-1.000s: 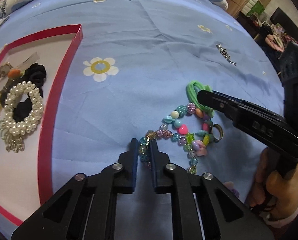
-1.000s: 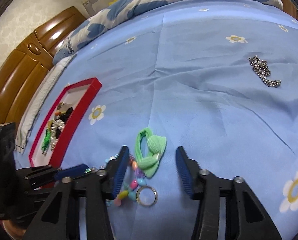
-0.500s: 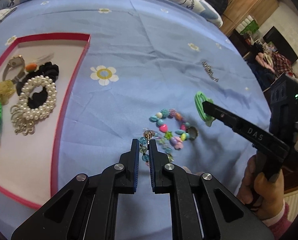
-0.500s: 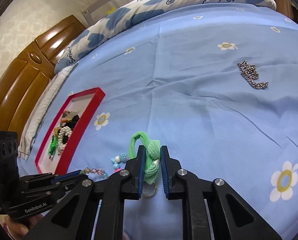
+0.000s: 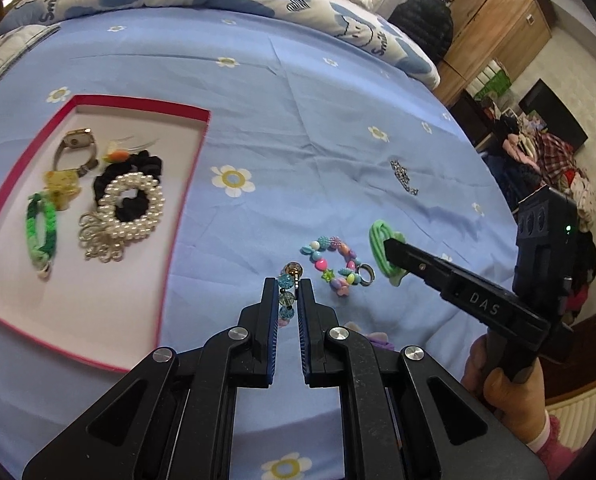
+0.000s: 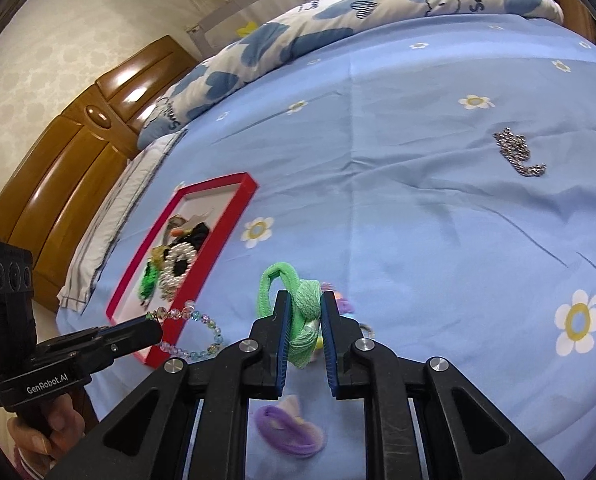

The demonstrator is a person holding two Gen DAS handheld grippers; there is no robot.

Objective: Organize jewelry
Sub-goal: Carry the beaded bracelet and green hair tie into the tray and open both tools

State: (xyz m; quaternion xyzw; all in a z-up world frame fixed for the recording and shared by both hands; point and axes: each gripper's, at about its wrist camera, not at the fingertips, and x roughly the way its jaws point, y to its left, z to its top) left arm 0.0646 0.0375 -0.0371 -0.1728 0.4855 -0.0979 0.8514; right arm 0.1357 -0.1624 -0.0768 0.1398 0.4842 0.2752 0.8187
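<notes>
My left gripper (image 5: 289, 286) is shut on a clear blue bead bracelet (image 5: 286, 295) and holds it above the bed; the bracelet hangs from it in the right wrist view (image 6: 193, 316). My right gripper (image 6: 302, 299) is shut on a green hair tie (image 6: 304, 312), also lifted; it shows in the left wrist view (image 5: 382, 250). A colourful bead bracelet with a ring (image 5: 338, 266) lies on the blue sheet between them. A red-rimmed tray (image 5: 177, 184) at the left holds a pearl bracelet (image 5: 131, 208), a black scrunchie, a watch (image 5: 75, 148) and a green band (image 5: 41, 224).
A silver chain (image 5: 404, 176) lies further back on the sheet (image 6: 516, 152). A purple hair tie (image 6: 287, 426) lies below my right gripper. Pillows line the far edge of the bed. A wooden headboard stands at the left in the right wrist view.
Both grippers have risen from the sheet, each with its item. The right gripper closed on the green hair tie one second ago and lifted it.
</notes>
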